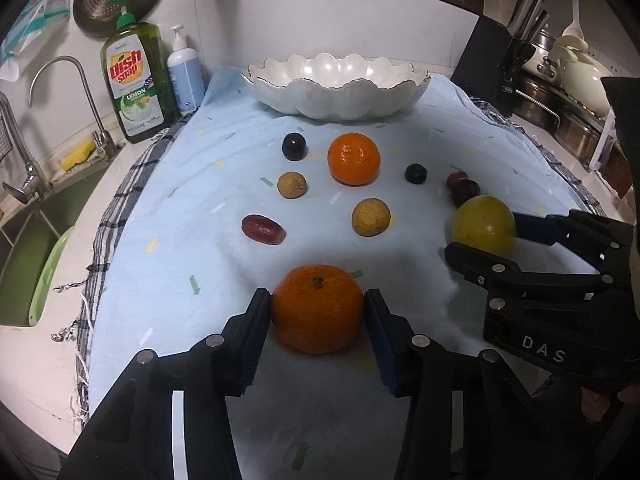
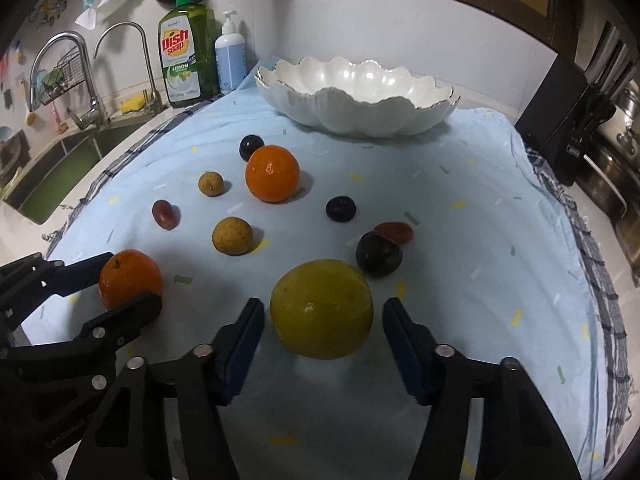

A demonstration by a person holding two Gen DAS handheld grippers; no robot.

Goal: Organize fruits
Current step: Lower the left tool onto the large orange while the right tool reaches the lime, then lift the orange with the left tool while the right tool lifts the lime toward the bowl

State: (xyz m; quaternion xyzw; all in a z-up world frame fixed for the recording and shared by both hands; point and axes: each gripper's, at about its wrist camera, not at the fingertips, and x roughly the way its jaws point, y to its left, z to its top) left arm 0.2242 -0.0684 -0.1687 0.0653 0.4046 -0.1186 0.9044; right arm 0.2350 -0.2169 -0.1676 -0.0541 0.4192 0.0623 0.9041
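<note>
My left gripper [image 1: 317, 310] is shut on a near orange [image 1: 317, 307], both pads touching it on the blue cloth [image 1: 160, 208]. My right gripper [image 2: 323, 316] is open around a yellow citrus [image 2: 321, 307], with gaps on both sides; it shows in the left wrist view [image 1: 483, 229]. A white scalloped bowl [image 1: 338, 98] stands empty at the back. Between lie a second orange [image 1: 353, 158], two brown longans [image 1: 370, 216], dark plums [image 1: 294, 146] and red grapes [image 1: 263, 229].
A sink with faucets [image 1: 24, 176] lies left of the cloth. A dish soap bottle [image 1: 136, 80] and pump bottle [image 1: 185, 72] stand at the back left. A knife block [image 1: 516, 52] and pots [image 1: 576, 80] are at the right.
</note>
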